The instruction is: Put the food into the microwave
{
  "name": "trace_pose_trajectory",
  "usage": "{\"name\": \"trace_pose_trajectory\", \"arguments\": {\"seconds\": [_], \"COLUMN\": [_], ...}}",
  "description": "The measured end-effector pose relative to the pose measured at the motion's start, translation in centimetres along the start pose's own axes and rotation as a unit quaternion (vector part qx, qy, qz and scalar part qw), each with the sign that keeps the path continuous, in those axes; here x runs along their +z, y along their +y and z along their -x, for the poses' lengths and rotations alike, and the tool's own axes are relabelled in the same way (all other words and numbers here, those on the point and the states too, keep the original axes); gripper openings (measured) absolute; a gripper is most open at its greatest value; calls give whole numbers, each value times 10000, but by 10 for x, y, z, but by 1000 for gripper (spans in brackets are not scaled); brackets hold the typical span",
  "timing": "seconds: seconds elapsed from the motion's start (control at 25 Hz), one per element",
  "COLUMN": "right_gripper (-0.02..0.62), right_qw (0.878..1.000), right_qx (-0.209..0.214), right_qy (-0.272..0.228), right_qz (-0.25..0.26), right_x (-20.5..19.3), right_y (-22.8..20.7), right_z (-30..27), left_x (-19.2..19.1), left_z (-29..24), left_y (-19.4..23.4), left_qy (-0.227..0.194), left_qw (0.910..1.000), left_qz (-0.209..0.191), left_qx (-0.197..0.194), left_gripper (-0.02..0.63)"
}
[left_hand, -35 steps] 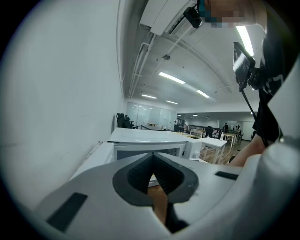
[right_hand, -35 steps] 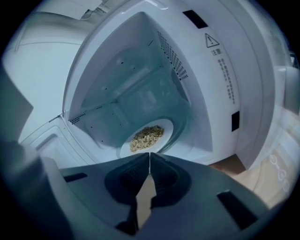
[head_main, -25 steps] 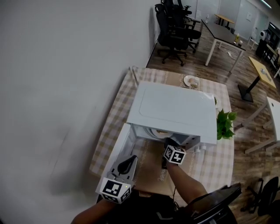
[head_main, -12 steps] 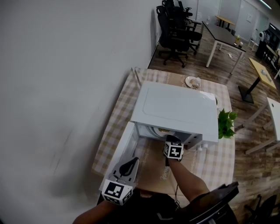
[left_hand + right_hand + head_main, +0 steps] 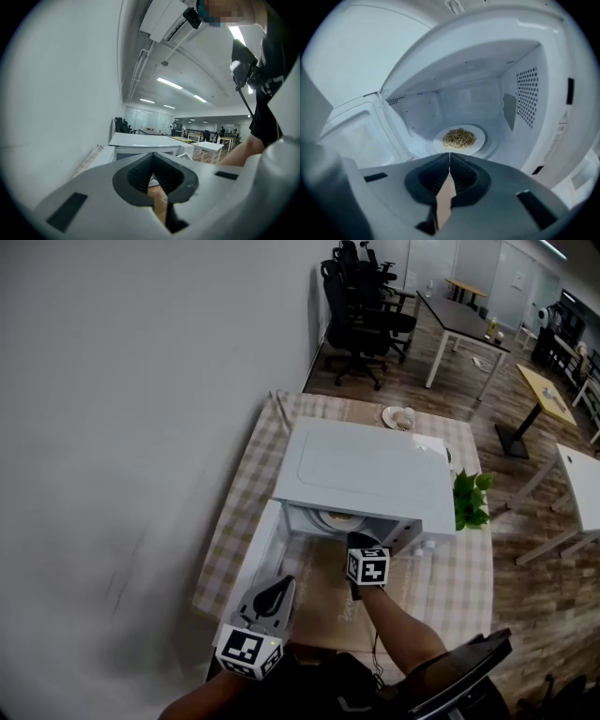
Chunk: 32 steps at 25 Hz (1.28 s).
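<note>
Head view: the white microwave (image 5: 361, 474) sits mid-frame on a checked table (image 5: 246, 498), its door (image 5: 258, 554) swung open toward the left. The right gripper (image 5: 367, 563) hangs just in front of the opening. Over the last second it has drawn back a little from the cavity mouth, while the plate (image 5: 336, 518) has stayed inside under the top edge. The left gripper (image 5: 255, 624) waits at lower left, near the door's outer edge, about where it was before. A green plant (image 5: 469, 498) stands to the right of the microwave.

Left gripper view: the jaws are pressed together with nothing between them, and the microwave shows beyond them in the middle of the frame.

Right gripper view: the jaws meet tip to tip and hold nothing. Straight ahead, in the middle of the frame, the plate with the food (image 5: 459, 137) rests on the turntable, well apart from the gripper.

Judging by this, the food is delivered and released. What seems left is closing the door, which the left gripper is placed to do.
</note>
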State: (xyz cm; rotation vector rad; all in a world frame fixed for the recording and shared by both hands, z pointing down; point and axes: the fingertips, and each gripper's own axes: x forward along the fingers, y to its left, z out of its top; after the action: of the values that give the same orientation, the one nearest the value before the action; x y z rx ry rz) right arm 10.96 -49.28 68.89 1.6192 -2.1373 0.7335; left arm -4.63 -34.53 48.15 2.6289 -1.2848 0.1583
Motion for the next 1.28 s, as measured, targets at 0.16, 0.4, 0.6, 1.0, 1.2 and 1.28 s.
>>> {"name": "trace_pose_trajectory", "arguments": {"seconds": [0.16, 0.4, 0.6, 1.0, 1.2, 1.28], "right_gripper": [11, 10, 10, 9, 9, 9], "right_qw": [9995, 9959, 9902, 9808, 9773, 9768], "right_qx": [166, 340, 298, 55, 92, 106], "right_qy": [-263, -835, -1363, -1944, -2117, -2136], "right_qz": [-46, -103, -62, -130, -25, 142], "right_x": [-2, 2, 13, 12, 21, 26], "right_y": [18, 50, 71, 86, 86, 83], "right_z": [44, 121, 186, 291, 314, 321], "left_x": [4, 1, 4, 1, 16, 22], "left_z": [9, 27, 37, 55, 63, 66], "left_y": [-12, -29, -43, -73, -89, -99], "left_qy": [-138, -247, -429, -501, -686, -797], "left_qw": [9995, 9976, 9944, 9887, 9866, 9845], "left_qz": [-37, 85, 5, -22, -627, -861], "left_qx": [-274, -635, -962, -1411, -1343, -1303], "left_gripper": [8, 8, 8, 8, 8, 8]}}
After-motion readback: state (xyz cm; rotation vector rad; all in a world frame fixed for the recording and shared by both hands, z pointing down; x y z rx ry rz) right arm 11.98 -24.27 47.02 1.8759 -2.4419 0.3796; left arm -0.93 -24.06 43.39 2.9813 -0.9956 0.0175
